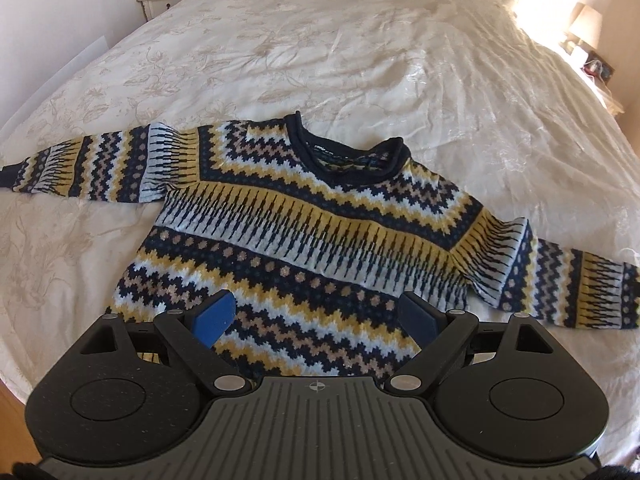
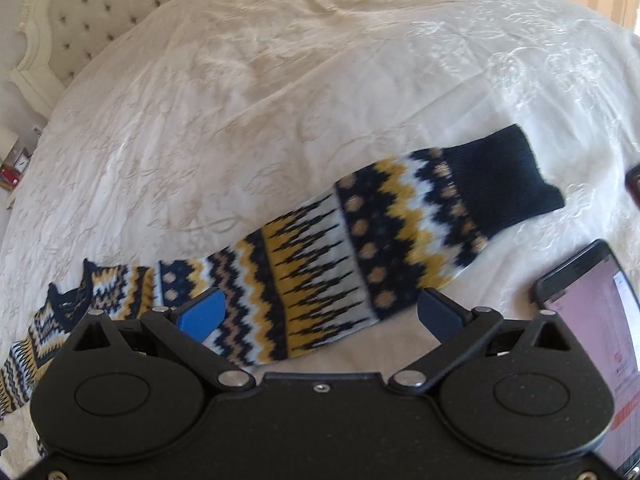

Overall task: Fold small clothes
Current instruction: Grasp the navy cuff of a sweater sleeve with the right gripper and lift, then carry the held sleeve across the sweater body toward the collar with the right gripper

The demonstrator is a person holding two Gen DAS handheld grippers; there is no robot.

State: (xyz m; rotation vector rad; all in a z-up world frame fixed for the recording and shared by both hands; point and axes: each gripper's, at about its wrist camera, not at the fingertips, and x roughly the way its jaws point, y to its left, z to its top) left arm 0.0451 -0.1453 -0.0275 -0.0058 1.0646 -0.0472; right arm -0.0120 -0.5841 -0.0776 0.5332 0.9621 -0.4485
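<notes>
Your left gripper [image 1: 316, 318] hangs over the lower body of the patterned knit sweater [image 1: 304, 232], jaws spread wide and holding nothing; the sweater lies flat and face up on the cream bedspread [image 1: 320, 48], both sleeves stretched out to the sides. Further right, your right gripper [image 2: 320, 312] hovers above the outstretched sleeve [image 2: 360, 232], its jaws just as wide and empty, the dark ribbed cuff [image 2: 508, 176] beyond its right fingertip. The risks, as I judge them: if you bite too deep you may pinch the bedspread along with the wool, since that cover is soft, loosely wrinkled and gives under pressure — and a thick, springy knit like this tends to slide out of smooth blue pads [image 2: 202, 312] if you catch only one layer. Watch the phone [image 2: 592, 320] lying just beside the sleeve at your right; a sweeping fold could drag or knock it. The knit is chunky, with zigzag bands in navy, mustard and pale blue, and a rolled navy collar [image 1: 352, 156].
</notes>
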